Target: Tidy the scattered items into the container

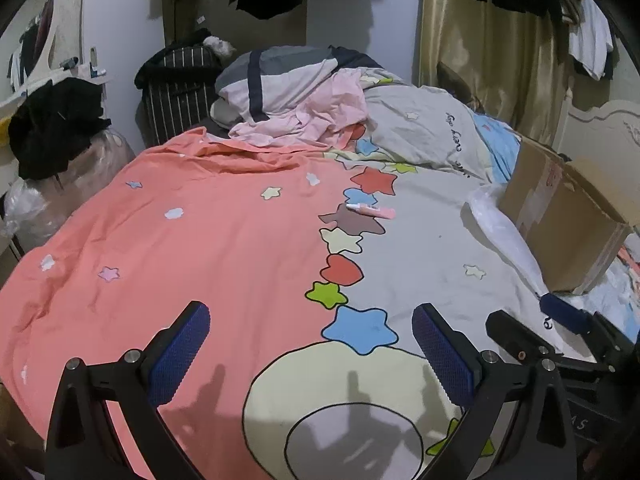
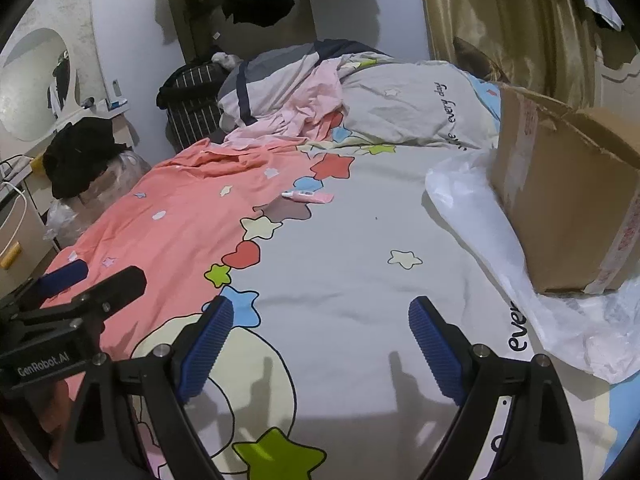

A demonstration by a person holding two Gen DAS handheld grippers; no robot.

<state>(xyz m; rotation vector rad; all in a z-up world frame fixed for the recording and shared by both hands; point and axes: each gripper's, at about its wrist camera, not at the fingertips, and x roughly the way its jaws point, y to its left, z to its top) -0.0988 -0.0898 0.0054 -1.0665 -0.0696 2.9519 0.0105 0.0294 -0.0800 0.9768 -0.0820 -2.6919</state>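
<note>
Bedroom w/ a bed under a salmon-pink and grey cartoon-star duvet cover (image 1: 192, 248), gold curtain (image 1: 480, 40) at the back, dark clothes hanging above.

Left hand-held gripper (image 1: 310, 354) hovers low over the cover near the foot of the bed, blue ribbed pads spread wide, nothing between them; it's released. Right hand-held gripper (image 2: 320, 344) sits just beside it on the right, also spread wide and empty, over the grey half of the cover. Each one shows at the edge of the other's view.

Further out, approx mid-bed on the row of printed stars, lies a small pink-and-white tube (image 1: 370, 211) (image 2: 308, 196), flat on the cover, well apart from both grippers and touching neither.

On the right side of the bed stands an open brown cardboard box (image 2: 560, 208) (image 1: 560, 216), flaps up, resting on a crumpled white plastic bag (image 2: 500, 240). Box is well apart from the tube; inside not visible.

Beyond the tube: heap of rumpled pink and grey bedding (image 1: 312, 96) at the far end. Left of the bed, a black garment on a wrapped bundle (image 1: 56, 128) and a striped dark bag (image 1: 180, 84) by the wall.
</note>
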